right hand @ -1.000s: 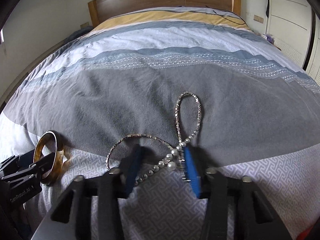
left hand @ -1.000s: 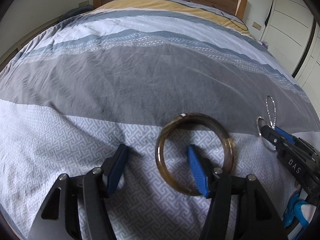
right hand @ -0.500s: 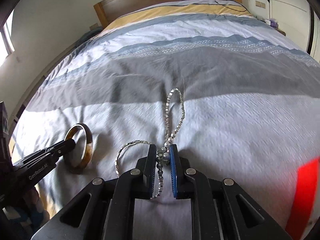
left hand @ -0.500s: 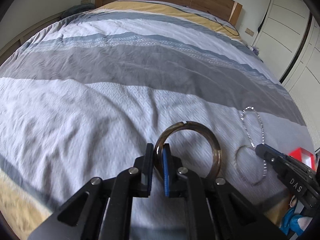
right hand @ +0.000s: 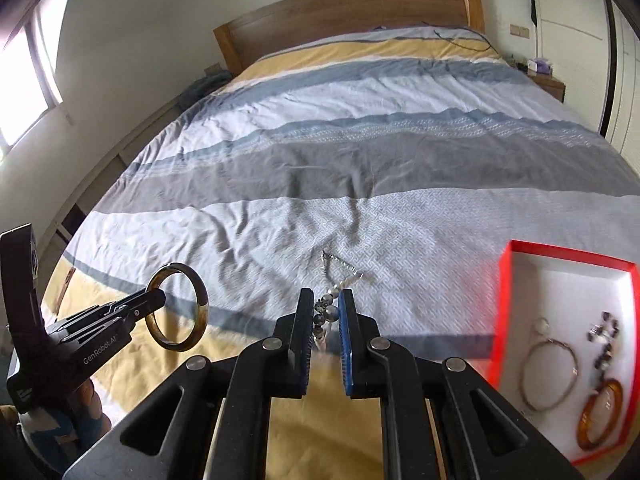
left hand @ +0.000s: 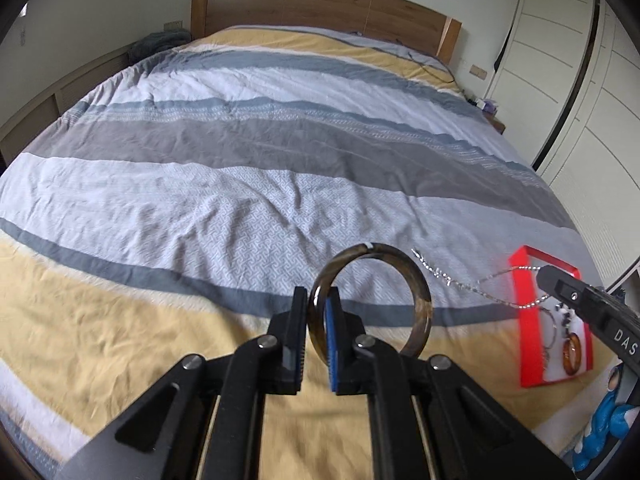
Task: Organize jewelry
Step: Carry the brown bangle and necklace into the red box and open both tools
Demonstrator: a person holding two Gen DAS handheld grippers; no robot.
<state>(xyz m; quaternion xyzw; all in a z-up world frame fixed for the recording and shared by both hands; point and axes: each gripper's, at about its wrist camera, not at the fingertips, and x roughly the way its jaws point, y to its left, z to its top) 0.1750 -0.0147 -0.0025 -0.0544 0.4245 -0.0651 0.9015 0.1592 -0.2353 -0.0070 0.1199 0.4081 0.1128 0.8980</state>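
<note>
My left gripper (left hand: 317, 304) is shut on a brown bangle (left hand: 416, 280) and holds it upright above the bed; it also shows in the right wrist view (right hand: 178, 307). My right gripper (right hand: 325, 311) is shut on a silver beaded necklace (right hand: 325, 312), whose chain hangs over the duvet; the chain also shows in the left wrist view (left hand: 460, 285). A red box (right hand: 505, 300) with a white inside lies on the bed at the right. It holds a thin silver ring (right hand: 550, 374), dark beads (right hand: 602, 334) and an amber bangle (right hand: 600, 416).
The striped duvet (left hand: 240, 184) covers the whole bed, with a wooden headboard (left hand: 320, 4) at the far end. White wardrobe doors (left hand: 592, 80) stand to the right. A window (right hand: 24, 80) is on the left wall.
Both grippers closed on their jewelry, lifted it off the duvet and pulled back toward the foot of the bed. The red box has come fully into view at the right.
</note>
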